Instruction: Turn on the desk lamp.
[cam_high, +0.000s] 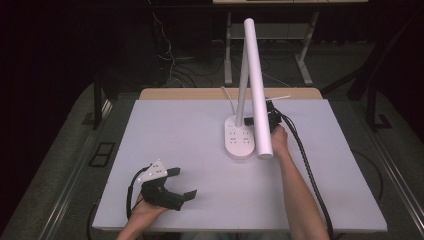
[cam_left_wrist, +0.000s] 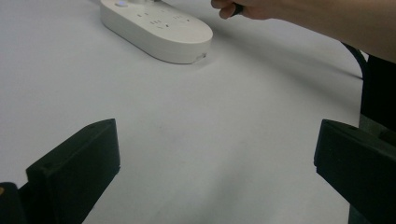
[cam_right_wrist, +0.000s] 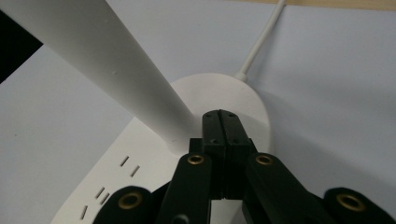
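A dim room around a pale work table

The white-topped table (cam_high: 180, 150) has a wooden edge (cam_high: 200, 93) at its far side and stands on grey carpet (cam_high: 65, 145). Beyond it, metal desk legs (cam_high: 228, 50) rise amid loose cables (cam_high: 167, 52) on the floor, and the background lies in near darkness.

The high view looked forward and down from above the person's side, taking in the whole table (cam_high: 190, 195) and the floor beyond. The left gripper view sat low and close over the tabletop, facing across it between its own black jaws toward the lamp base (cam_left_wrist: 156, 28) farther off. The right gripper view hung very near that same lamp base (cam_right_wrist: 224, 100), looking down along its jaws. All three views shared the base.
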